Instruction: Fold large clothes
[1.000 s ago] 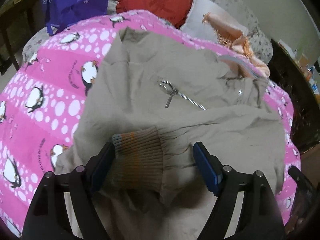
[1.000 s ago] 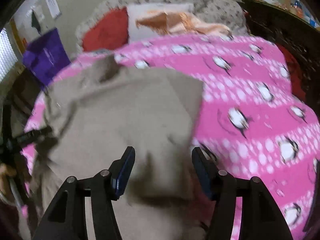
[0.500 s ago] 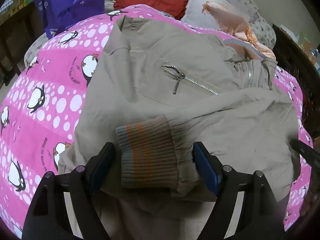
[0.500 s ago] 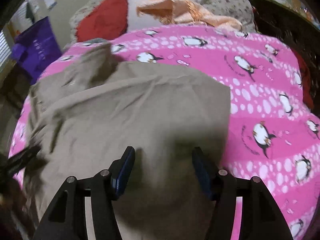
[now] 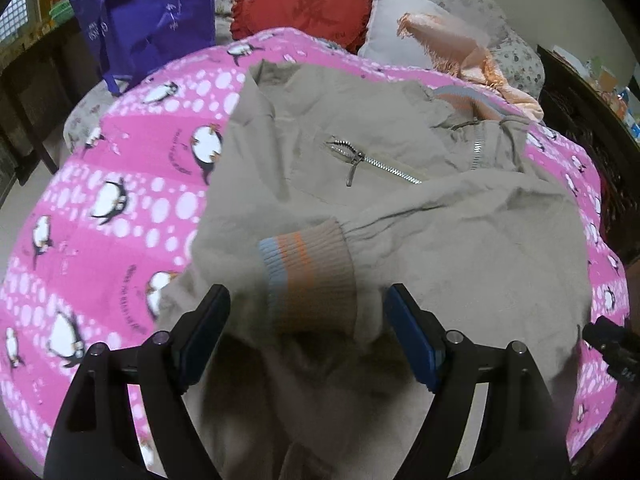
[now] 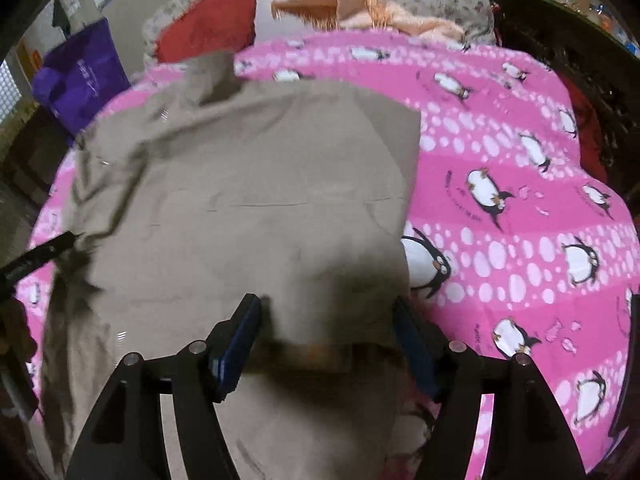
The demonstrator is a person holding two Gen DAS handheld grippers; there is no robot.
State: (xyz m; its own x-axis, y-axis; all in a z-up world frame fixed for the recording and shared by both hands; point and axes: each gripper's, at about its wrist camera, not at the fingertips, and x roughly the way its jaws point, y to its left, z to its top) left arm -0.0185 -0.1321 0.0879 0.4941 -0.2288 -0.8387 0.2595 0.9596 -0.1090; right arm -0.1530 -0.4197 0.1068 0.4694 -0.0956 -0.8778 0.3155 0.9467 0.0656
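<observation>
A large beige jacket [image 5: 460,248] lies on a pink penguin-print bedspread [image 5: 104,216], with one sleeve folded across its front. The sleeve's ribbed cuff [image 5: 312,272], striped blue and orange, lies just ahead of my left gripper [image 5: 306,316], which is open and holds nothing. A chest pocket zip [image 5: 372,162] shows beyond the cuff. In the right wrist view the jacket [image 6: 248,208] shows its plain folded side. My right gripper [image 6: 326,324] is open above the jacket's near edge, with cloth between the fingers but not pinched.
A purple bag [image 5: 148,12] stands at the bed's far left. A red cushion [image 5: 304,4], a white pillow and peach cloth [image 5: 452,46] lie at the head. Dark wooden furniture [image 5: 584,120] runs along the right side. Bare bedspread [image 6: 520,208] lies right of the jacket.
Both grippers have drawn back and up from the jacket. The cuff now lies farther ahead of the left gripper. The jacket's right part has settled flat on the bed.
</observation>
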